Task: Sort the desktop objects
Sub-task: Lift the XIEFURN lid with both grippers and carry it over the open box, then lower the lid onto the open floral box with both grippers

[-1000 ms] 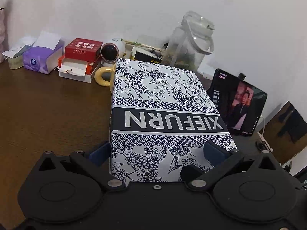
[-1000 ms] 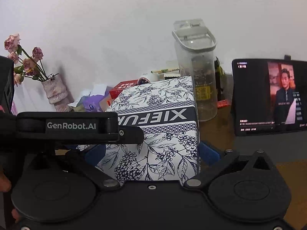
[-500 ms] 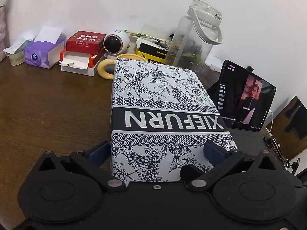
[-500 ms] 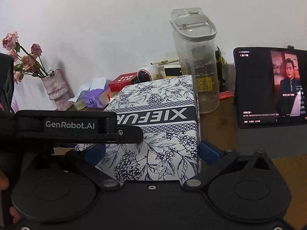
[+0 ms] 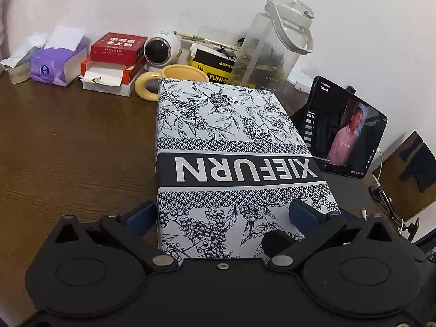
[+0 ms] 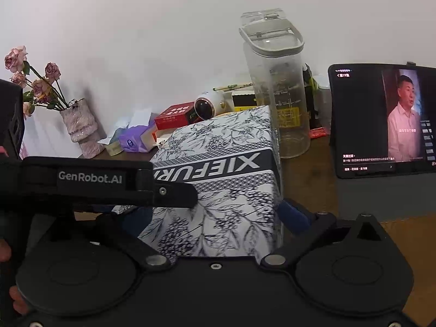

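A blue-and-white floral box marked XIEFURN (image 5: 234,147) fills the middle of the left wrist view. My left gripper (image 5: 220,215) is shut on its near end, one blue pad (image 5: 139,215) on each side. In the right wrist view the same box (image 6: 226,179) lies between the pads of my right gripper (image 6: 215,215), which is shut on it too. The left gripper's black body (image 6: 90,177) crosses that view at the left and hides part of the box. Whether the box's underside touches the table is hidden.
Behind the box stand a clear jug (image 5: 272,43), a yellow mug (image 5: 169,79), a round white camera (image 5: 160,51), red boxes (image 5: 114,54) and a purple tissue pack (image 5: 54,65). A lit tablet (image 5: 343,136) leans at the right. A vase of dried roses (image 6: 79,128) stands far left.
Both grippers have risen with the box still clamped. The items at the back sit higher in both views, and the yellow mug's rim now shows over the box's far edge.
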